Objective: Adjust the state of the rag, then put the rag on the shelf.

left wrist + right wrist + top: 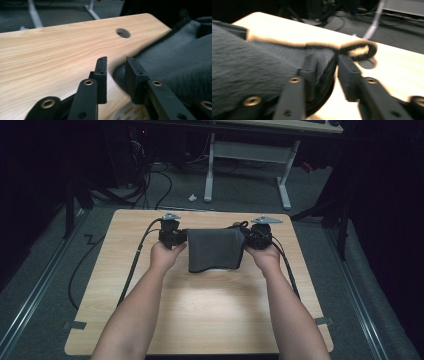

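A dark grey folded cloth (215, 250) lies on the wooden table (210, 320), toward its far side. My left gripper (182, 238) is at the cloth's left edge and my right gripper (248, 239) at its right edge, each held in a hand. In the left gripper view the jaws (116, 62) stand apart, with the cloth (175, 57) beside and behind the right-hand jaw and not pinched. In the blurred right gripper view the jaws (325, 61) also stand apart; the cloth (249, 65) drapes against the left-hand jaw, and a gap shows beside the other jaw.
A round hole (123, 33) pierces the tabletop near its far corner. A dark loop (359, 50) lies at the cloth's corner. Behind the table stand a white desk frame (210, 170) and floor cables (150, 185). Bare wood stretches between my forearms.
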{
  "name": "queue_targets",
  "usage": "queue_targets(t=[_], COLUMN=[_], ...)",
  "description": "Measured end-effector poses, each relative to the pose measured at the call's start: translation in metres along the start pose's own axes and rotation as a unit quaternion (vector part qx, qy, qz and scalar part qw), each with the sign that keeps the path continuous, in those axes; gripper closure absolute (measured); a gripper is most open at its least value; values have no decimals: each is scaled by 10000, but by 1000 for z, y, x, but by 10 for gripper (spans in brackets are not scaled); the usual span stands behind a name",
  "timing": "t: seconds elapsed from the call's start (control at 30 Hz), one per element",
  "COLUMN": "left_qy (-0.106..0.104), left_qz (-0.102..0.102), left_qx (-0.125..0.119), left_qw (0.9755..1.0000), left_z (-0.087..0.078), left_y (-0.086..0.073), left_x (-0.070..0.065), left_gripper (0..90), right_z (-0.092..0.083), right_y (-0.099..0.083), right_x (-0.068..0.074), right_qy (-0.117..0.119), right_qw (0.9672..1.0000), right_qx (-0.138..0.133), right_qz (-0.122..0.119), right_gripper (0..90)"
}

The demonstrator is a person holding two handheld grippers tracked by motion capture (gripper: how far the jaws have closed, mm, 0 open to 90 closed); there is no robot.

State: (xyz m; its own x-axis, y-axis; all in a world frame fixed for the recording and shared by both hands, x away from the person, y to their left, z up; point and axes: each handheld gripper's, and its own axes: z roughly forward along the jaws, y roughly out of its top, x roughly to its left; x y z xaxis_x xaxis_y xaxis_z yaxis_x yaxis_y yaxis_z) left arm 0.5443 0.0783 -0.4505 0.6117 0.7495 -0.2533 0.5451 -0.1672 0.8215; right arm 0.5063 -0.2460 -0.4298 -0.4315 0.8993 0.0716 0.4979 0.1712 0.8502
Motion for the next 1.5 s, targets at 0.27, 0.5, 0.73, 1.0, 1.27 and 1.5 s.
queue_targets(t=[0.27, 0.5, 0.73, 1.0, 1.27, 1.5], left_qy=[227, 518, 622, 486, 588, 571], left_qz=[-169, -58, 405, 406, 316, 403], left_qx=[-439, -820, -705, -314, 23, 108], left_qw=[9986, 9953, 9947, 9975, 9978, 9975], left_z=[-37, -83, -124, -147, -156, -148], left_y=[-15, -48, -109, -169, -199, -199], left_x=[9, 3, -23, -38, -38, -43], left_gripper=[551, 479, 450, 444, 427, 424], right_z=[-37, -80, -118, -142, -148, -147], right_y=[-1, -32, -90, -154, -194, -198], right_x=[-16, -11, 7, 31, 43, 39], right_qy=[-157, -502, -813, -986, -1115, -1087], right_qw=[9980, 9963, 9952, 9949, 9930, 9935], right_qx=[-522, -703, -530, -167, 127, 154], right_qz=[335, 15, -127, -136, -380, -294], right_gripper=[534, 512, 484, 487, 477, 467])
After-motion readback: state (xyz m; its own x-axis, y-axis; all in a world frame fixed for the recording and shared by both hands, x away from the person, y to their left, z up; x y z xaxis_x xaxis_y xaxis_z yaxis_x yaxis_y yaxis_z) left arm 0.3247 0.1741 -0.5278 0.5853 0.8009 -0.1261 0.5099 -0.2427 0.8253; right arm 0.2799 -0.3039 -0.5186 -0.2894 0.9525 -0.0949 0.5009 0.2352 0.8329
